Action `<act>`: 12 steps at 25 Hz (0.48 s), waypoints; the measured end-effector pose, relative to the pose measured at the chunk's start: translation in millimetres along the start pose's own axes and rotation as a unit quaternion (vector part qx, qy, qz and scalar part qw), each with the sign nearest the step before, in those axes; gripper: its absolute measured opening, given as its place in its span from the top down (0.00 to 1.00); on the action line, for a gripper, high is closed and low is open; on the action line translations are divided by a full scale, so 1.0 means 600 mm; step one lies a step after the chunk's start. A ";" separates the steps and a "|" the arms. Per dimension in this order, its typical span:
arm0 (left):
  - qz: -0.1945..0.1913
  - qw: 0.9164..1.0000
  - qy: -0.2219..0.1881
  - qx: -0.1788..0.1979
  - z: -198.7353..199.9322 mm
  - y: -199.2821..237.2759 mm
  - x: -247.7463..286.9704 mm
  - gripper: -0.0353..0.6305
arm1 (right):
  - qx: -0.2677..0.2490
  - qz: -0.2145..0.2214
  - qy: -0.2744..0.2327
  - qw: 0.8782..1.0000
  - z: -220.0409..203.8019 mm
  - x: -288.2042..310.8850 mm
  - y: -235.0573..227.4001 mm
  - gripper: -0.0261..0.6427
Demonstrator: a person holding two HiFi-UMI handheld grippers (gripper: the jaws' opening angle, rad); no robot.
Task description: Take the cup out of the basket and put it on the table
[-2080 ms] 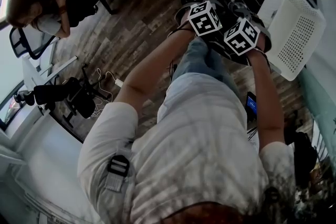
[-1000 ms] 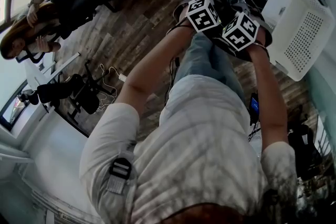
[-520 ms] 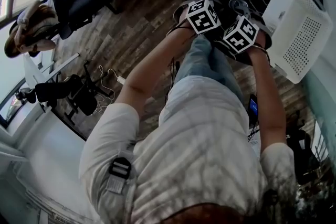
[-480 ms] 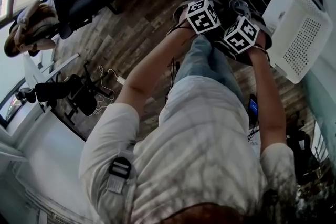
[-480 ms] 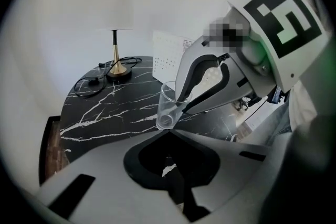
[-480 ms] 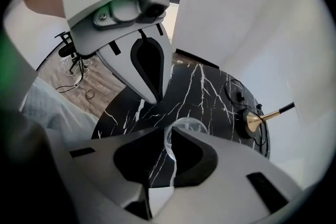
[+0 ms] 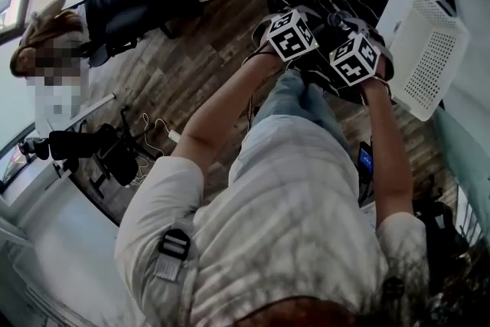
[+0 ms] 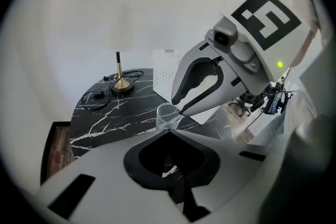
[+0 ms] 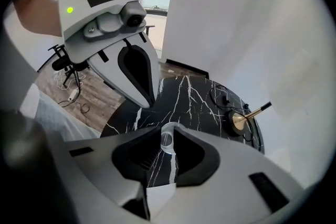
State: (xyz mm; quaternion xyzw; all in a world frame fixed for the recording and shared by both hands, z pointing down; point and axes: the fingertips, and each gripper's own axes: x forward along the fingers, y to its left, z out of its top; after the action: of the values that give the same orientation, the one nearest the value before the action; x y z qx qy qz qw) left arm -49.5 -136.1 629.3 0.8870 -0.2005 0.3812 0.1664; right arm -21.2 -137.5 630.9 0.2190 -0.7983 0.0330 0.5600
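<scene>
Right gripper [image 9: 167, 134] clenched on a clear cup [image 9: 167, 145], which sits pinched between the jaw tips at lower centre of the right gripper view. The cup is out of the basket [image 7: 425, 42] and over the black marble table [image 9: 194, 99]. Whether its base touches the tabletop cannot be told from these views. Left gripper [image 8: 169, 132] is closed with its jaws together and nothing between them; its tips lie just beside the cup at the centre of the left gripper view. In the head view both grippers appear at upper centre, close together, with the white basket at the upper right of the frame, on the table's edge. A brass lamp [image 8: 121, 83] with a dark cord stands on the far side of the table, left of centre in the left gripper view.
</scene>
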 end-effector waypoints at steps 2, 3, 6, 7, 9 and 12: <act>0.003 1.000 -0.009 0.000 0.014 -0.006 -0.013 0.94 | 0.017 -0.002 -0.020 1.000 0.008 -0.021 -0.005 0.87; 0.004 1.000 -0.014 -0.002 0.020 -0.010 -0.020 0.94 | 0.029 -0.002 -0.034 0.999 0.011 -0.033 -0.008 0.87; 0.006 0.999 -0.038 -0.013 0.041 -0.018 -0.037 0.94 | 0.071 -0.001 -0.077 0.994 0.012 -0.073 -0.017 0.87; 0.007 0.999 -0.046 -0.016 0.047 -0.025 -0.044 0.94 | 0.082 -0.005 -0.089 0.993 0.009 -0.088 -0.019 0.87; 0.007 0.998 -0.061 -0.020 0.062 -0.042 -0.059 0.94 | 0.102 -0.011 -0.110 0.989 0.003 -0.119 -0.020 0.87; 0.008 0.996 -0.084 -0.011 0.093 -0.063 -0.079 0.94 | 0.138 -0.021 -0.151 0.979 -0.002 -0.167 -0.030 0.87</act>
State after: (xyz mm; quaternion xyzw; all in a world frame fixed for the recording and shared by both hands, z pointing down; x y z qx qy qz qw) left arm -26.8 -117.5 552.1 0.9124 -0.2248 0.3044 0.1557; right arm 14.6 -121.9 537.1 0.3128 -0.8568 0.0976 0.3981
